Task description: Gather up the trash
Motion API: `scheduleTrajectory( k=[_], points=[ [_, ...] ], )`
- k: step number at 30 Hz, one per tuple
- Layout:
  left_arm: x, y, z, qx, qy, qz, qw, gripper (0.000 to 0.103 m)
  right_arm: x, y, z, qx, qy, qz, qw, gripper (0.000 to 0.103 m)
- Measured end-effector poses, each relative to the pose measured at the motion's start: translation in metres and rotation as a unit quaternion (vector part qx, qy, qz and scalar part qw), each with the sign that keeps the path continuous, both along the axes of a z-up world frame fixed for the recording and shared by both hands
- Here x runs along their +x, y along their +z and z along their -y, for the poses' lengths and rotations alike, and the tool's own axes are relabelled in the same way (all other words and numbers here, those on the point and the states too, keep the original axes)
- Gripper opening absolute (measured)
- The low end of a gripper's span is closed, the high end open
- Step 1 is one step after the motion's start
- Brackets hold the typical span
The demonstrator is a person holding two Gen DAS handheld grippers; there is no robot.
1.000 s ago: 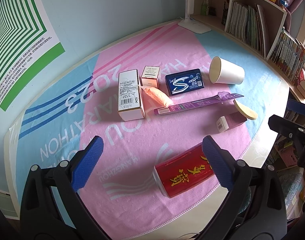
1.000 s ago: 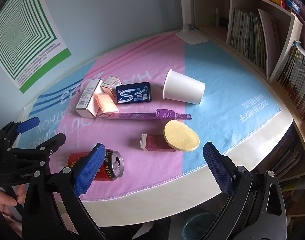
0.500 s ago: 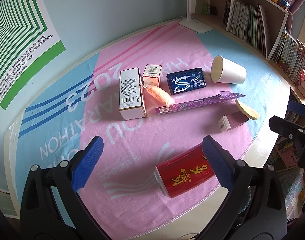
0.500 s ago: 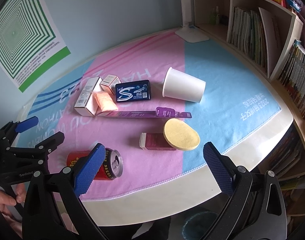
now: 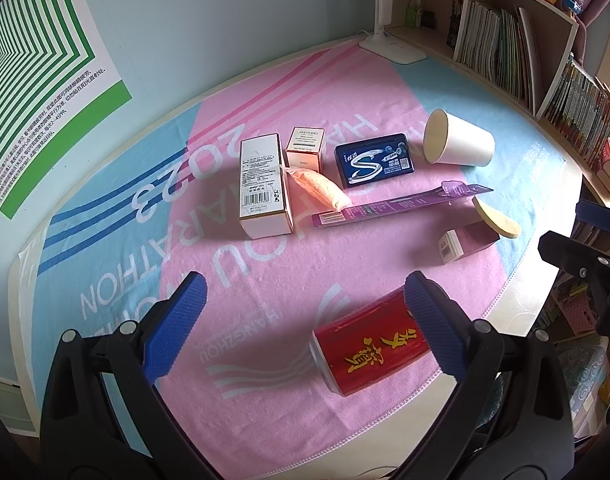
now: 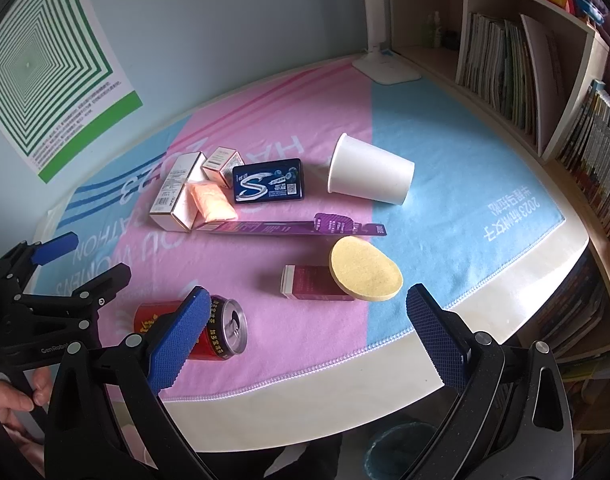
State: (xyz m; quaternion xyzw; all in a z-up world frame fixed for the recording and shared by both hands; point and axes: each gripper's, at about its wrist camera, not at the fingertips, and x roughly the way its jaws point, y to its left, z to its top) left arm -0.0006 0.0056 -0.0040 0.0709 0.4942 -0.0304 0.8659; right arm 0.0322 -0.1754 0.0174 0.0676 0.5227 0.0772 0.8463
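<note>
Trash lies on a pink and blue cloth. A red can [image 5: 371, 346] lies on its side near the front edge; it also shows in the right wrist view [image 6: 217, 334]. Farther back are a white box [image 5: 263, 184], a small pink box [image 5: 305, 148], an orange packet [image 5: 319, 190], a blue gum pack [image 5: 375, 160], a tipped paper cup [image 5: 459, 144], a purple toothbrush pack [image 5: 401, 204], a maroon box [image 6: 317, 282] and a round sponge [image 6: 365, 270]. My left gripper [image 5: 305, 324] is open, hovering just above the can. My right gripper [image 6: 305, 336] is open and empty over the table's front edge.
A trash bin [image 6: 401, 454] with a blue liner stands on the floor below the table's front edge. A white lamp base [image 5: 393, 46] sits at the back. Bookshelves [image 6: 505, 60] line the right side. A green striped poster [image 5: 37, 68] hangs on the wall.
Both grippers have drifted very slightly; the view shifts a little. Nothing was taken hold of or moved on the cloth.
</note>
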Motion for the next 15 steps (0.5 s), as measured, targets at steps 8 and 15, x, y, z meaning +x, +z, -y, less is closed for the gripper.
scheduleTrajectory(
  k=[8, 15],
  points=[
    [-0.0002, -0.0012, 0.0012, 0.003, 0.002, 0.0, 1.0, 0.097, 0.0008, -0.0006, -0.0012, 0.0, 0.002, -0.001, 1.0, 0.097],
    [-0.0001, -0.0012, 0.0014, 0.004, 0.002, 0.0, 1.0, 0.097, 0.0011, -0.0019, -0.0021, 0.0, 0.003, -0.003, 1.0, 0.097]
  ],
)
